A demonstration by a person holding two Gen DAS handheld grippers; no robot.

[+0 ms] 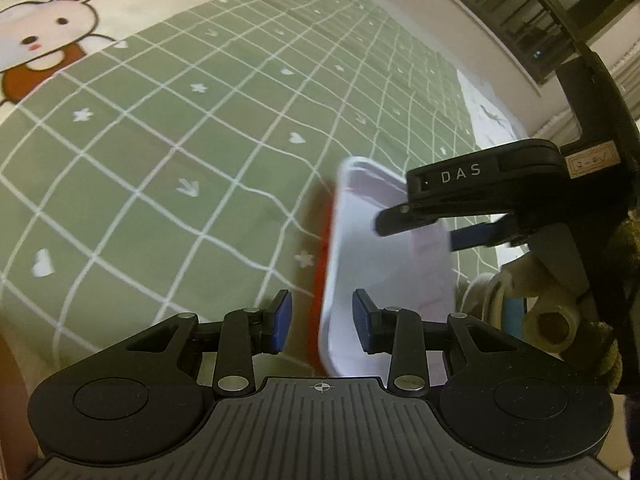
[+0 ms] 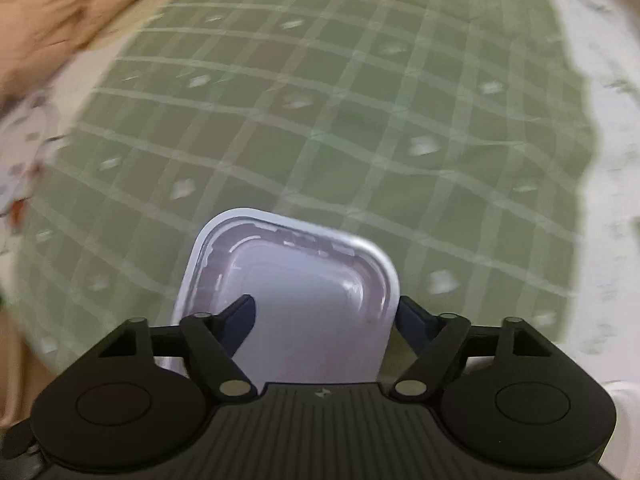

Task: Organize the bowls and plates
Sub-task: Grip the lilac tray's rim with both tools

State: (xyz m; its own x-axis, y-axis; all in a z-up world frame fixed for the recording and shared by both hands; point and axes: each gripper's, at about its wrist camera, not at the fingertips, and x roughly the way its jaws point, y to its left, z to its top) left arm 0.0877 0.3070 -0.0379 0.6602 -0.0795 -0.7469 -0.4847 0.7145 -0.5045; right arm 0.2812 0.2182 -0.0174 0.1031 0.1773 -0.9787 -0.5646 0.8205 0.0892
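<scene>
A white square plate with rounded corners (image 2: 304, 308) sits between my right gripper's (image 2: 324, 320) two fingers, gripped by its side edges above the green checked bedspread (image 2: 320, 120). In the left wrist view the same plate (image 1: 384, 272) is tilted on edge, blurred, with a red underside or second red dish (image 1: 322, 264) along its left rim. The right gripper (image 1: 416, 216) reaches in from the right and clamps it. My left gripper (image 1: 322, 322) is open, its blue pads either side of the plate's near edge, not touching it.
The bed has a green checked sheet (image 1: 180, 140) with a cartoon bear print (image 1: 52, 36) at the far left. A beige quilt (image 2: 52, 12) lies at the head. A dark shelf unit (image 1: 552, 12) and white mugs or cups (image 1: 548, 304) stand to the right.
</scene>
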